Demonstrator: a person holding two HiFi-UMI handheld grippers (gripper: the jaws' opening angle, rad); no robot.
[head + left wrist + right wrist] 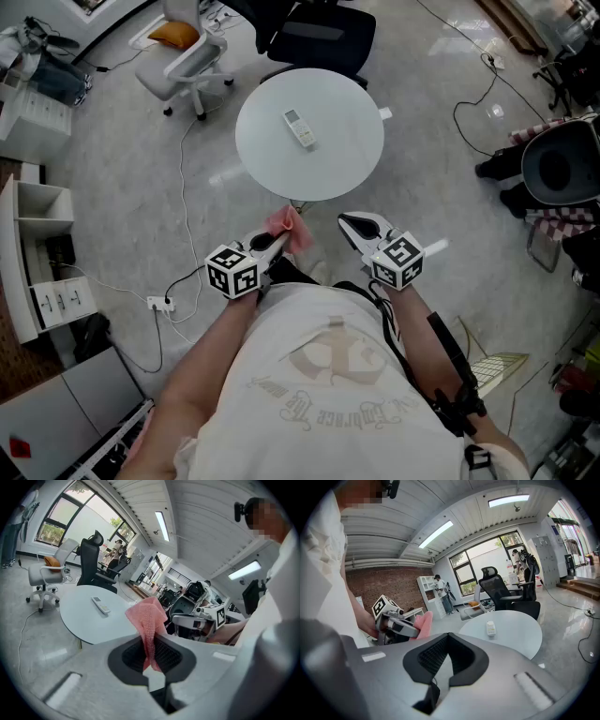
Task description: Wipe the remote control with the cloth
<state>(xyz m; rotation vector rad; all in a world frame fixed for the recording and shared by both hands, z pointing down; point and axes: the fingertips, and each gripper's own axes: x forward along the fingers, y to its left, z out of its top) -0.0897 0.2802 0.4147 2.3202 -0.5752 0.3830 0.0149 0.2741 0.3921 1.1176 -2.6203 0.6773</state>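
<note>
The white remote control [300, 128] lies near the middle of the round white table [347, 159], ahead of both grippers and untouched. My left gripper [278, 239] hovers off the table's near edge, shut on a pink cloth [289, 228]. In the left gripper view the cloth [149, 620] is pinched between the jaws and bunches up above them, with the remote [101, 604] beyond it. My right gripper [348, 224] is beside the left one, shut with nothing in it. The right gripper view shows its bare pads closed [447, 641], the remote [491, 628] on the table [511, 641] and the left gripper [396, 623].
A white office chair [187, 56] with an orange cushion and a black chair [314, 37] stand beyond the table. Cables and a power strip [157, 303] lie on the floor to the left, near a white shelf unit [37, 262]. A dark round seat [562, 169] is at the right.
</note>
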